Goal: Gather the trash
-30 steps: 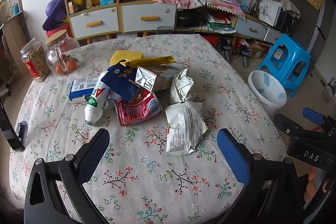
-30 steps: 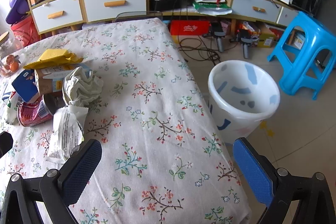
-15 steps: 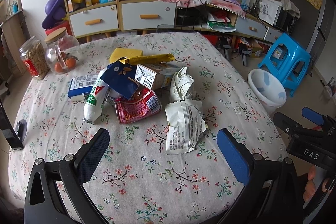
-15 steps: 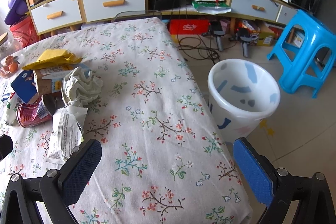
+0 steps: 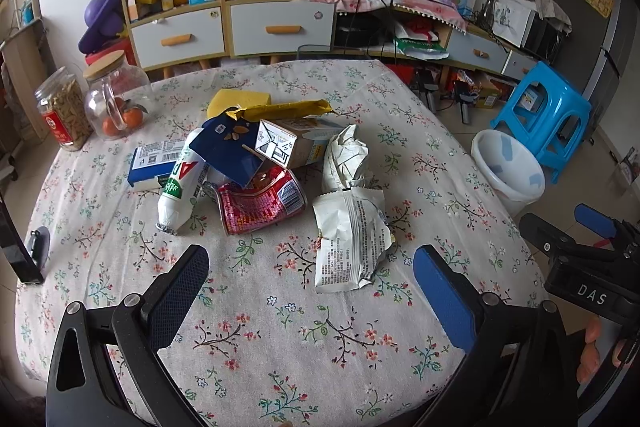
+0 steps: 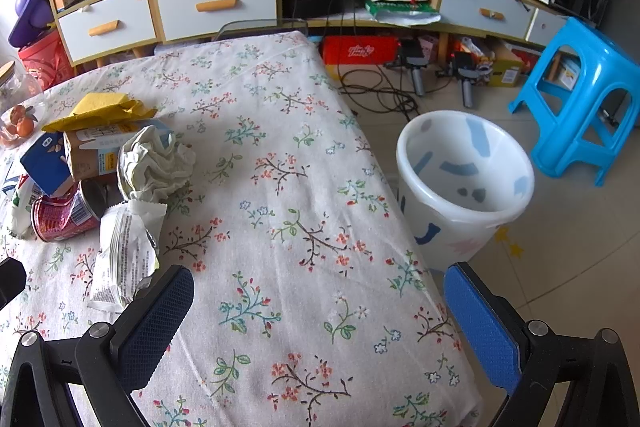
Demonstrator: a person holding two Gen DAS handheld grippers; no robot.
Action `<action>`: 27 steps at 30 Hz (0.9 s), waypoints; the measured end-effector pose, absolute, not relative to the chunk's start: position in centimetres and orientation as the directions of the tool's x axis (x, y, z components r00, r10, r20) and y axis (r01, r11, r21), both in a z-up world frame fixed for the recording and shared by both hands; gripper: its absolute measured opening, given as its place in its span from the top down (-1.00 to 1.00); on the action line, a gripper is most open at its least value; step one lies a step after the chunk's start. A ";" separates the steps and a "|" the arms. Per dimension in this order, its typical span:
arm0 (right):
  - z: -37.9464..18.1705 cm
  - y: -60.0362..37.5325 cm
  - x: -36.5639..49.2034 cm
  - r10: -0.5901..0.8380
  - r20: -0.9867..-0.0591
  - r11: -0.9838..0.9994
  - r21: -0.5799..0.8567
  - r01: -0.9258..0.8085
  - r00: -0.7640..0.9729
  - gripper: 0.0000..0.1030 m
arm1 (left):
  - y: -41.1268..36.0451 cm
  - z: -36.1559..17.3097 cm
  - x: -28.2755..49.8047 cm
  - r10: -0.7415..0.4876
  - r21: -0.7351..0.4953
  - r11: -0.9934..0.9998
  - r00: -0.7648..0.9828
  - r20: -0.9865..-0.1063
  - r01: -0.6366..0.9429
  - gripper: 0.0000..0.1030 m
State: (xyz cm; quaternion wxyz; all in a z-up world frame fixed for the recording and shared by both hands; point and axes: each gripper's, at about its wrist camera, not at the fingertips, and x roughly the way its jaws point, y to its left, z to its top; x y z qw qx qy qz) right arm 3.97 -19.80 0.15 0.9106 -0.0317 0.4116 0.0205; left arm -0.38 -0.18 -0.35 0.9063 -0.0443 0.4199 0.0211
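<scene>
Little has shifted: spread left gripper (image 5: 310, 269) hovers just short of white wrapper (image 5: 350, 241).

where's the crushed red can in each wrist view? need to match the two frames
Left wrist: crushed red can lies centre-left, under the blue packet, left of the white wrapper.
Right wrist: far left edge, above-left of that wrapper.
Shared landmark: white bin on the floor.
</scene>
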 end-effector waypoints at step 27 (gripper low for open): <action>-0.2 -20.0 4.2 -0.003 -0.754 0.999 -0.036 -0.036 0.657 -0.99 | 0.1 -0.3 -0.6 0.002 -0.067 0.994 0.648 -0.762 -0.082 -1.00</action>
